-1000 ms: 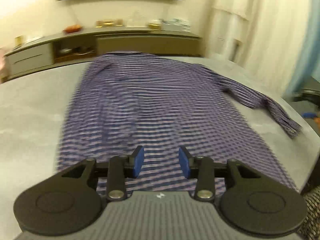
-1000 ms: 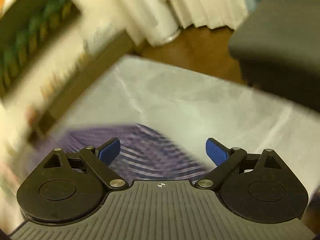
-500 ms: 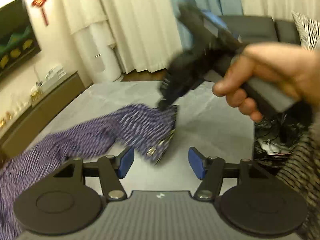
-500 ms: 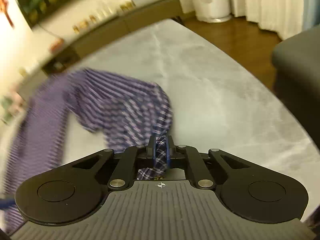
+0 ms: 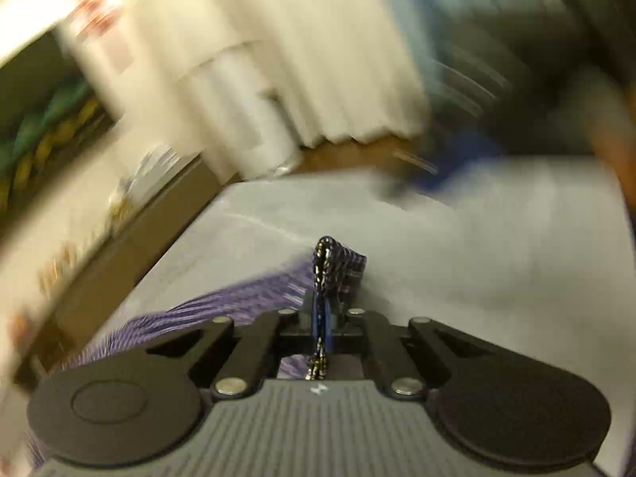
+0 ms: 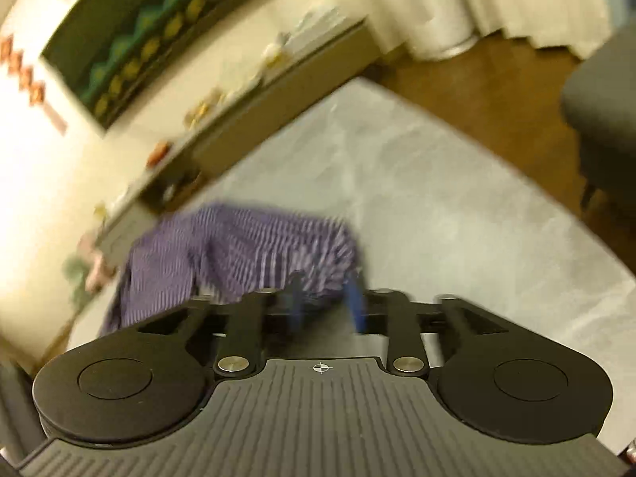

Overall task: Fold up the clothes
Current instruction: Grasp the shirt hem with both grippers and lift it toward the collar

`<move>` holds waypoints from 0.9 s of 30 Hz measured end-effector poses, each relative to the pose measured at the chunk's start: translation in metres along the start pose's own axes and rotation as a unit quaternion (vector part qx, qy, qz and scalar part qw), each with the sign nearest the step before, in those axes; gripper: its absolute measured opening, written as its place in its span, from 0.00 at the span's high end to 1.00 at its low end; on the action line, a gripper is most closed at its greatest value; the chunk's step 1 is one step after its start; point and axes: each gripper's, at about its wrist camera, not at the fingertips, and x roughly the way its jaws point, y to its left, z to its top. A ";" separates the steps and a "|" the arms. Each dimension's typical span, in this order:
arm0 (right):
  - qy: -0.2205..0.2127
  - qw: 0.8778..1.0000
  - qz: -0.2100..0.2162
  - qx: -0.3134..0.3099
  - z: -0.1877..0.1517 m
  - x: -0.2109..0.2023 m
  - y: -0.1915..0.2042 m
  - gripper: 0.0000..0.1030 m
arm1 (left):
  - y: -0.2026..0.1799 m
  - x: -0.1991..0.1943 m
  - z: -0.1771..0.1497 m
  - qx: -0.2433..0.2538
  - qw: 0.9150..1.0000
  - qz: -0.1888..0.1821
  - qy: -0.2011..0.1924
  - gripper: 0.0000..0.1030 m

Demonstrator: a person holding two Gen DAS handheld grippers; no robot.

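A purple striped shirt (image 6: 238, 246) lies bunched on the grey marble table (image 6: 437, 206). In the left wrist view my left gripper (image 5: 322, 306) is shut on a fold of the shirt's sleeve end (image 5: 330, 262). The fold sticks up past the blue pads, and the rest of the sleeve (image 5: 222, 306) trails off to the lower left. My right gripper (image 6: 326, 306) has its jaws parted and opening. The shirt's edge lies just beyond its blue fingertips (image 6: 355, 310), and neither pad presses on the cloth. Both views are blurred by motion.
A long low sideboard (image 6: 278, 91) with small items runs along the wall beyond the table's far edge. Wooden floor (image 6: 477, 79), white curtains (image 5: 318, 59) and a dark grey seat (image 6: 604, 111) lie past the table's right corner. A dark and blue smear (image 5: 437, 175) hangs over the table, too blurred to tell.
My left gripper swung right from the flat shirt to the sleeve end and shut on it. My right gripper, shut on that sleeve half a second ago, has parted its jaws and let go.
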 end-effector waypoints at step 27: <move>0.096 0.941 -0.008 -0.323 -0.204 0.016 0.181 1.00 | 0.451 -0.154 -0.061 -0.437 0.851 0.254 -0.145 0.97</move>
